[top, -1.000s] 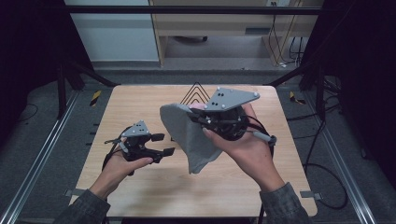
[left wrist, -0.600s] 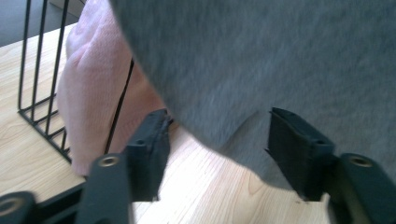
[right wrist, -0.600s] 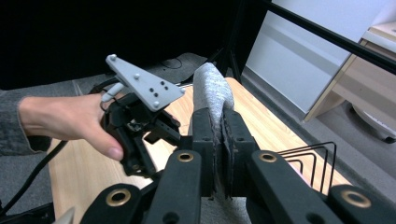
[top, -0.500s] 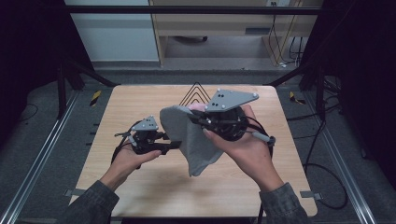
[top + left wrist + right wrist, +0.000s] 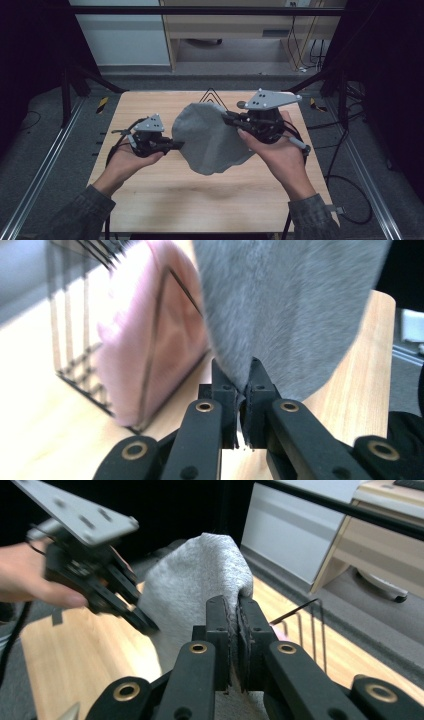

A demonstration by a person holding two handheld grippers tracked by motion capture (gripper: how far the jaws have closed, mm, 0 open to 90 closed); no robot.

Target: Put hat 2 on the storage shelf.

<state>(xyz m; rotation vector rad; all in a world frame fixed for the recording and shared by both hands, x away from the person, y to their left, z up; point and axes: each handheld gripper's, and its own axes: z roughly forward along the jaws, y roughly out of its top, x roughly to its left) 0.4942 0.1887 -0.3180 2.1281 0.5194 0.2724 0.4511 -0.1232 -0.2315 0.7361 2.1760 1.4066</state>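
Two tongs [image 5: 176, 145] [image 5: 227, 119] clamped on the grey cloth [image 5: 210, 137]; pink cloth [image 5: 150, 340] in wire rack [image 5: 75, 315] behind.

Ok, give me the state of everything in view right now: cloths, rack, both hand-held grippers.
Grey cloth: lifted off the table, hanging between both grippers.
Left hand-held gripper: shut on the grey cloth's edge.
Right hand-held gripper: shut on the grey cloth's upper edge.
Pink cloth: sitting in the wire rack.
Wire rack: upright on the table.
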